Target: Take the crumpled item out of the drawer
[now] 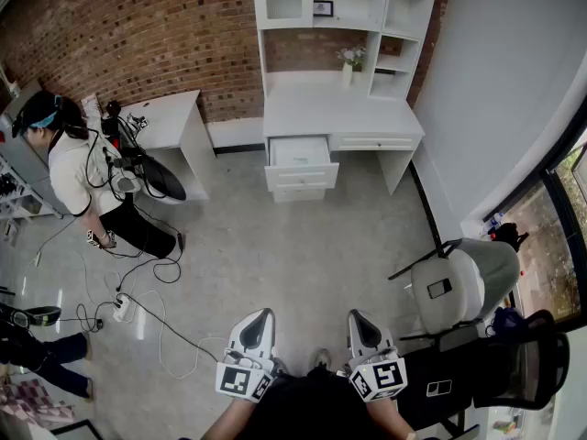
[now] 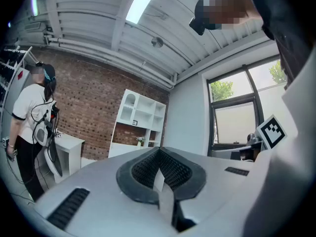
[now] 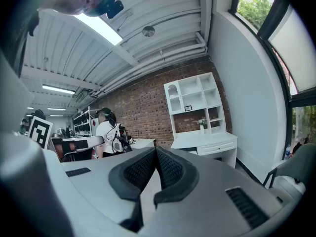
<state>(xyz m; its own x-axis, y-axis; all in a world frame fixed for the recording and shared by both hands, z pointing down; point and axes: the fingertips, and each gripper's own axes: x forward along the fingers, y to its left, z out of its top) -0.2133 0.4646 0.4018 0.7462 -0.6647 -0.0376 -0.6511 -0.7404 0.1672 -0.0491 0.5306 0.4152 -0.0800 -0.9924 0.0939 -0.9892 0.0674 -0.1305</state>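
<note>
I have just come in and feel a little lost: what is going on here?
A person stands well back from the white desk, a claw in each hand. The left claw and the right claw are both shut and empty. One desk drawer stands open; its contents cannot be made out.

My left hand-held gripper (image 1: 264, 313) and right hand-held gripper (image 1: 354, 315) are light grey with black pads (image 2: 140, 174) and black-and-white square marks. The surface (image 1: 339, 113) and its drawer (image 1: 301, 176) are white. The brick wall (image 1: 138, 26) is red-brown and the floor (image 1: 275, 246) is grey.
</note>
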